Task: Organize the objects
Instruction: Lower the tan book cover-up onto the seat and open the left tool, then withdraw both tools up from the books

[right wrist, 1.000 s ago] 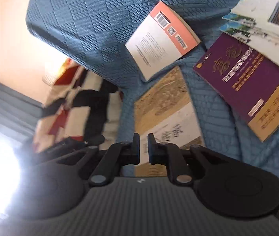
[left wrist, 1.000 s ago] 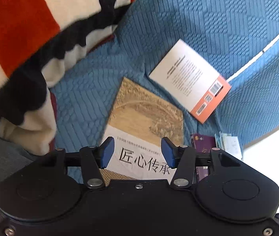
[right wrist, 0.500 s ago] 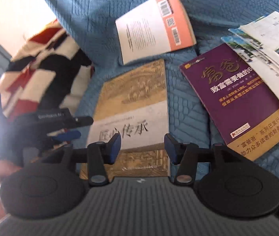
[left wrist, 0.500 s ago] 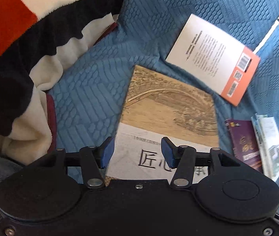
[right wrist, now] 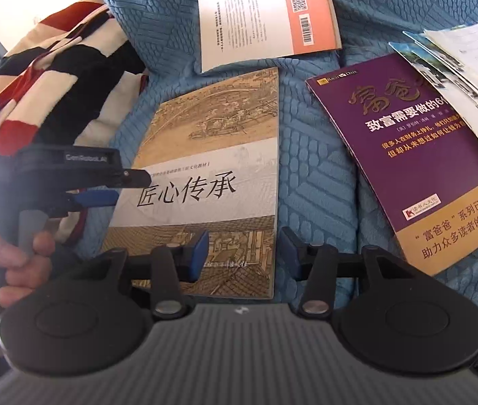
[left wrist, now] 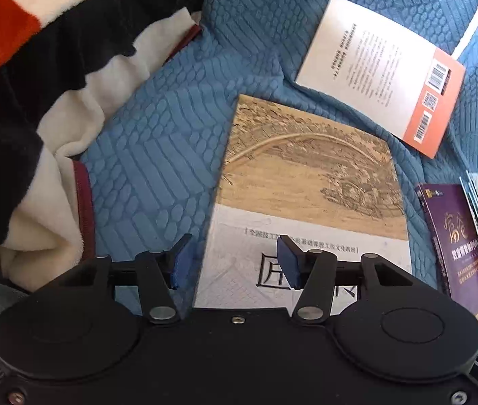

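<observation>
Two grippers hover over the tan landscape-cover book lying flat on the blue quilted cover: the left gripper spread and empty above its left edge, the right gripper, jaws just closing slightly, parted and empty over its lower right corner.

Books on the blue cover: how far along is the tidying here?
Done: nothing visible; no stack yet. The tan book, the white-and-orange book, the purple book and the leaflets lie scattered on the blue cover.
In hand: nothing. The left gripper and right gripper, jaws open, hover at opposite edges of the tan book.
Left: gathering every book.
</observation>
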Motion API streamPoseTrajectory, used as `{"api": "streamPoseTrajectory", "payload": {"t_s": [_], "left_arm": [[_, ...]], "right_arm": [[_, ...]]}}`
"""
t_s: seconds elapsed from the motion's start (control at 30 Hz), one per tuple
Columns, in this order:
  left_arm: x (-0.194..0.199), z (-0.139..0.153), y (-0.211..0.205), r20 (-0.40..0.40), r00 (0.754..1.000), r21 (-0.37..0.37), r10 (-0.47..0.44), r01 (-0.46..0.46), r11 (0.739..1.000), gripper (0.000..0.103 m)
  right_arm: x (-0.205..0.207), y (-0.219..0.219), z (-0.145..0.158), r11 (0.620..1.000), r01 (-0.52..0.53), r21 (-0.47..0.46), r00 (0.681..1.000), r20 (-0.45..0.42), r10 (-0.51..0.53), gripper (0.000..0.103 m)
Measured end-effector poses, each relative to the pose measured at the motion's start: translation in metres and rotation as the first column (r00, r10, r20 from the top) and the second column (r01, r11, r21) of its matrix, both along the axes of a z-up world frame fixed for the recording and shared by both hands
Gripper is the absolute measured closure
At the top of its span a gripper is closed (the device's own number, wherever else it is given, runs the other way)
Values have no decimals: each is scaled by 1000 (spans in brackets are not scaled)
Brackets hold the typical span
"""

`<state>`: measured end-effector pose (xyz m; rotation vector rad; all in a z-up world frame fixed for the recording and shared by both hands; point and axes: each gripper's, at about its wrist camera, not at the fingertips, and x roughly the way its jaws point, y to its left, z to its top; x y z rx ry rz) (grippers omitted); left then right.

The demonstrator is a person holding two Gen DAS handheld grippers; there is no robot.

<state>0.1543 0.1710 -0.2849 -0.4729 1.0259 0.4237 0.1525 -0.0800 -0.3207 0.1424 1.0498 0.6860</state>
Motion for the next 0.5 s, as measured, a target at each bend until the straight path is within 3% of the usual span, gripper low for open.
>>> {"api": "streamPoseTrajectory", "payload": {"t_s": [0.5], "left_arm": [[-4, 2, 0, -5, 998, -38, -69, 69, 997, 47]], "right_arm": [[-10, -5, 6, 1000, -3, -8, 1000, -20, 3, 58]]}}
